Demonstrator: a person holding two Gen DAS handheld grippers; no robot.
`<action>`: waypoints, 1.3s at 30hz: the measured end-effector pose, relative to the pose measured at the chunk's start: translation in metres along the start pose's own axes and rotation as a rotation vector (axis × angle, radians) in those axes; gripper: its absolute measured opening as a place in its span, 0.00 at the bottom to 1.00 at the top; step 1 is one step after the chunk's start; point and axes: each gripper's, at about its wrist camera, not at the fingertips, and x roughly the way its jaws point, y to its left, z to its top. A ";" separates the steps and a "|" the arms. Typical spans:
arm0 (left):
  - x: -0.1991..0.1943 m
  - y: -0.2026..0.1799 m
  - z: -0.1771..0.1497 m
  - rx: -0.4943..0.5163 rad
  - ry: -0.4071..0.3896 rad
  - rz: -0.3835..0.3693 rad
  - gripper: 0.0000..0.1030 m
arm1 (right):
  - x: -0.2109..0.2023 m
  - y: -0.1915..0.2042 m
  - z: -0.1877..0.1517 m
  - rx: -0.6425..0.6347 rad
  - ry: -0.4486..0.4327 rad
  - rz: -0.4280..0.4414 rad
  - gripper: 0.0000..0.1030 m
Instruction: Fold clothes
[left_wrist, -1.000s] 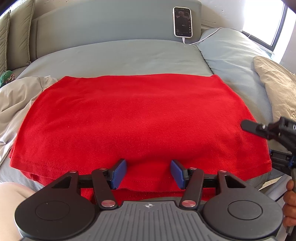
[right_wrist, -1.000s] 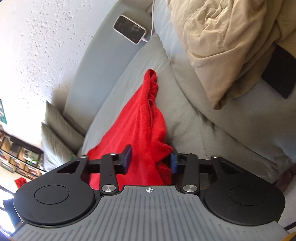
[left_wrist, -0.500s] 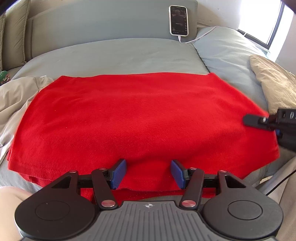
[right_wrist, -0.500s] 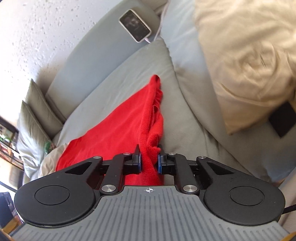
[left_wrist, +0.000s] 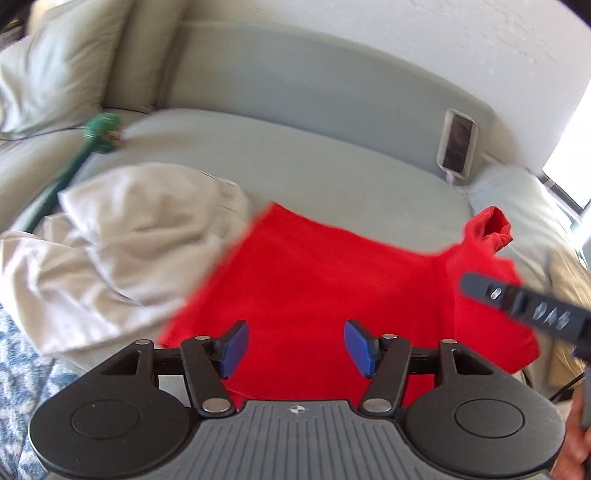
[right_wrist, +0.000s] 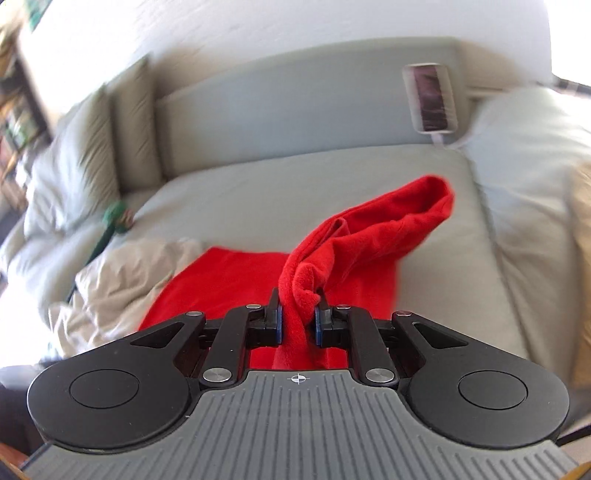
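Note:
A red garment (left_wrist: 317, 280) lies on the grey bed (left_wrist: 295, 162). In the left wrist view its right side is lifted and bunched into a peak. My right gripper (right_wrist: 298, 325) is shut on that bunched edge of the red garment (right_wrist: 369, 236), which hangs in a loose fold up and to the right of the jaws. One of its black fingers (left_wrist: 480, 288) shows at the right of the left wrist view. My left gripper (left_wrist: 297, 347) hovers over the garment's near part. Its jaws are opening, its blue pads stand apart, and the cloth lies below them, not pinched.
A crumpled beige garment (left_wrist: 122, 236) lies left of the red one, with a green object (left_wrist: 99, 133) beyond it. A phone (left_wrist: 458, 146) leans on the headboard. Pillows stand at the back left, a tan blanket (left_wrist: 569, 273) at the right, and blue patterned fabric (left_wrist: 22, 369) at the near left.
The right gripper shut on the red garment's right edge and lifted it up and leftward, bunching the cloth. The left gripper rose off the near hem and its jaws stand a little wider.

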 end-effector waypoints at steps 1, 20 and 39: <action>0.000 0.007 0.004 -0.005 -0.006 0.030 0.60 | 0.010 0.015 0.003 -0.031 0.012 0.017 0.15; 0.008 0.077 0.017 -0.121 -0.027 0.129 0.60 | 0.075 0.102 0.005 -0.081 0.131 0.127 0.15; -0.016 0.078 0.014 -0.131 -0.080 0.116 0.55 | 0.042 0.056 0.005 0.104 0.202 0.306 0.52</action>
